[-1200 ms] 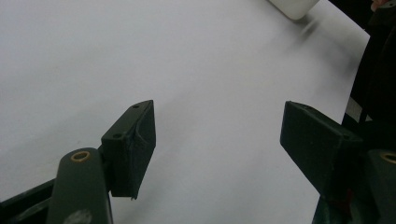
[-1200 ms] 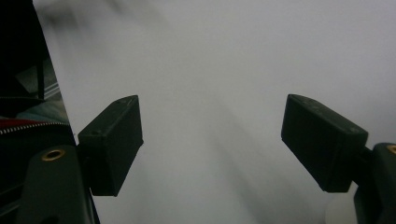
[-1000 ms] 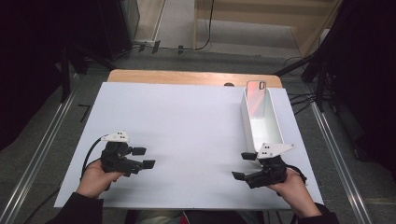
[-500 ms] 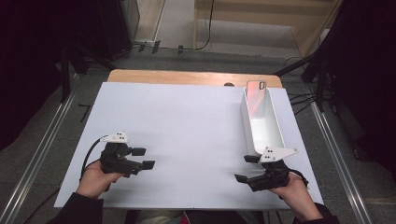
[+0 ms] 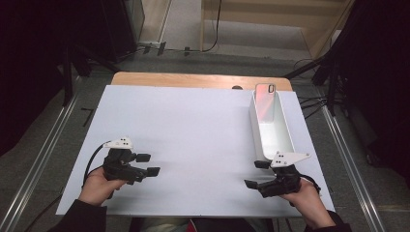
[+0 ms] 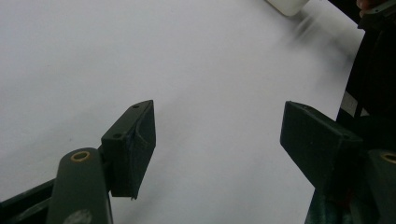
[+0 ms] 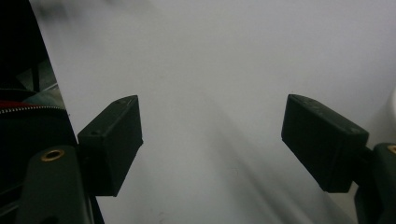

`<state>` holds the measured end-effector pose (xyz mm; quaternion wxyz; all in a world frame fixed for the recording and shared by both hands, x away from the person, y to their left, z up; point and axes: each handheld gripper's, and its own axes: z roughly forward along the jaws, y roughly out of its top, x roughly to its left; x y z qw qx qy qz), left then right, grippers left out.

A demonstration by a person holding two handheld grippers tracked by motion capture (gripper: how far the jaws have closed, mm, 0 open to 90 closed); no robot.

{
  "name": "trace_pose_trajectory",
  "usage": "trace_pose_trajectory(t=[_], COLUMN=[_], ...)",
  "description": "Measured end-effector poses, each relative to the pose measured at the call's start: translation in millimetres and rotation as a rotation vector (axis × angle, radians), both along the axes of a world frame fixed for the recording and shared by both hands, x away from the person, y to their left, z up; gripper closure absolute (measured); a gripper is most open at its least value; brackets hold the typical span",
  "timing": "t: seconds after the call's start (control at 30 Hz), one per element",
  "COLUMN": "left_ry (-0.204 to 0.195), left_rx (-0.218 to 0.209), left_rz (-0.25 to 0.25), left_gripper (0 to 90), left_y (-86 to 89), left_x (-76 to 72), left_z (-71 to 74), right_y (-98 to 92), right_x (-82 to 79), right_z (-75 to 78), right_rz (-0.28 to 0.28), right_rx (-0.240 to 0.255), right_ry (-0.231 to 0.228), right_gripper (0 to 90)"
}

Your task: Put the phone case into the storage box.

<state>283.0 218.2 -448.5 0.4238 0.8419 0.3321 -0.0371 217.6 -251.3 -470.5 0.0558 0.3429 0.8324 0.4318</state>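
target: white bin, set on the counter just beside the right gripper, off to the side of its jaws, not ahead | long axis: seen running away from the person | right jaws: spread, nothing pinched | left gripper: jaws spread, empty, well apart from bin | nearer hand: right is judged
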Motion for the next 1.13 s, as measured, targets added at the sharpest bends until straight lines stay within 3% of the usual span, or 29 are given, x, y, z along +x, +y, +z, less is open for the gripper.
trace_pose_trajectory(t=[1.13], left_ry=[0.001], left_rx=[0.004], left_rz=[0.002], left_gripper=[26.5], left_y=[1.1], left_x=[0.8], left_z=[0.3], right_y=[-1.7], right_x=[0.7], right_z=[-1.1], right_rz=[-0.02], right_rx=[-0.02], right_ry=[-0.002], right_gripper=[19.1])
